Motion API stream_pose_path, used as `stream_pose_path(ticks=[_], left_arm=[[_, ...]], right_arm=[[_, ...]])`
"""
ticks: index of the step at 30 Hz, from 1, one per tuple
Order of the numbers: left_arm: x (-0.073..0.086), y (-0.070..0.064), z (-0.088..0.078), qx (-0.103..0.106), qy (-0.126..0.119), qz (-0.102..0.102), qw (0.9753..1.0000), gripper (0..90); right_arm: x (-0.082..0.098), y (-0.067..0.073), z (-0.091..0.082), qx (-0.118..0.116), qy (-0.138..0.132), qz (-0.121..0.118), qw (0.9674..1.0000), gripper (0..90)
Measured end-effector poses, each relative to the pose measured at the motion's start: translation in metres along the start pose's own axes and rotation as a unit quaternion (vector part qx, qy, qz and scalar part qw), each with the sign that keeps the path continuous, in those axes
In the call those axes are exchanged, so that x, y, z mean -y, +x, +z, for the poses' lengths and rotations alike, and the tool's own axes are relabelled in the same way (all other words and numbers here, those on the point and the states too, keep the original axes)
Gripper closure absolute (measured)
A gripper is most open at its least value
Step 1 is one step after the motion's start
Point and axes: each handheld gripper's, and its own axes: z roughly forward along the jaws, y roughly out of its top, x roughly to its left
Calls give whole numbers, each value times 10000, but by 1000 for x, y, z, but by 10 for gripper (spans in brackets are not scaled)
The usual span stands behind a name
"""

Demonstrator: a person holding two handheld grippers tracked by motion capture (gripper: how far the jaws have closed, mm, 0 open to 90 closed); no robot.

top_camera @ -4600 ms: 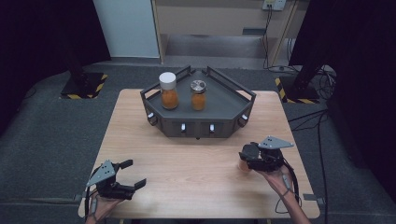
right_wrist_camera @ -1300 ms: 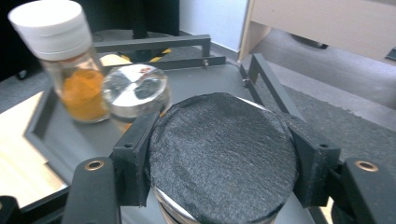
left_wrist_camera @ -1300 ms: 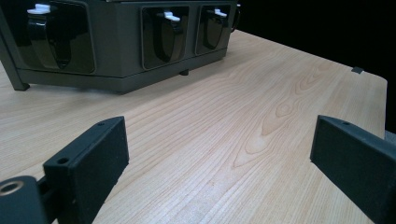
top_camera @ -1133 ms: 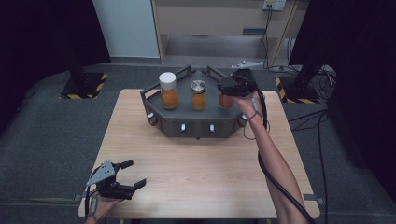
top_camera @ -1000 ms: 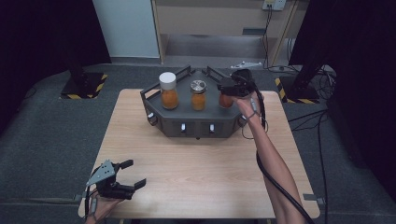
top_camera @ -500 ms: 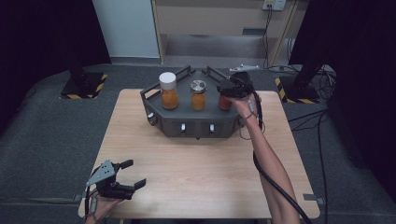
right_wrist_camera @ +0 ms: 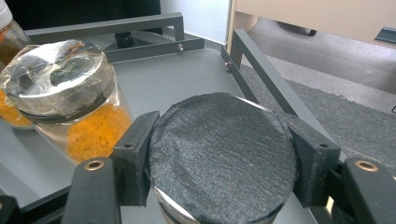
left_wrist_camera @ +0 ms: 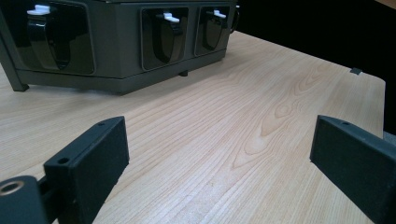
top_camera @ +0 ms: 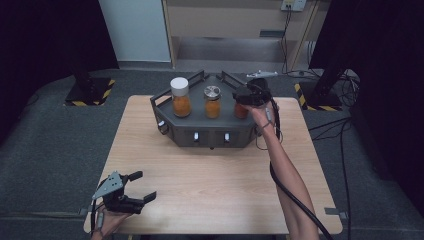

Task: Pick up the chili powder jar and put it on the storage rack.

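A dark grey tray stand [top_camera: 210, 134] sits at the table's far middle. On it stand a white-lidded jar of orange powder [top_camera: 180, 97] and a silver-lidded jar [top_camera: 212, 101]. My right gripper [top_camera: 245, 97] is over the stand's right part, shut on a third orange jar [top_camera: 241, 110]. In the right gripper view its jaws clamp that jar's black lid [right_wrist_camera: 224, 140] from both sides, with the silver-lidded jar [right_wrist_camera: 60, 88] just to the left. Whether the held jar touches the deck I cannot tell. My left gripper [top_camera: 143, 185] lies open at the table's near left corner, with nothing between its jaws.
The stand has raised rails [right_wrist_camera: 261, 70] along its back and right side, close to the held jar. Its front face [left_wrist_camera: 107, 42] carries several dark recesses with white clips. Bare wooden tabletop [top_camera: 215, 175] stretches between the stand and the near edge.
The right gripper came from the table's near right up to the stand with the jar. In the last second it shifted slightly left and down. The left gripper stayed put.
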Motion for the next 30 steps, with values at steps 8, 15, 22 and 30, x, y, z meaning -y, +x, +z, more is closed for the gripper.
stream_pose_path(ticks=[8,15,22,30], left_arm=[[0,0,0,4,-1,1,10000,36],[0,0,0,5,-9,4,10000,36],[0,0,0,4,-6,6,10000,36],[0,0,1,7,3,15,10000,36]], right_arm=[[3,1,2,18,-45,-2,10000,346],[4,0,1,2,-53,9,10000,341],[3,3,-6,176,-128,-47,9998,217],[2,-4,-28,46,-437,-137,9989,121]])
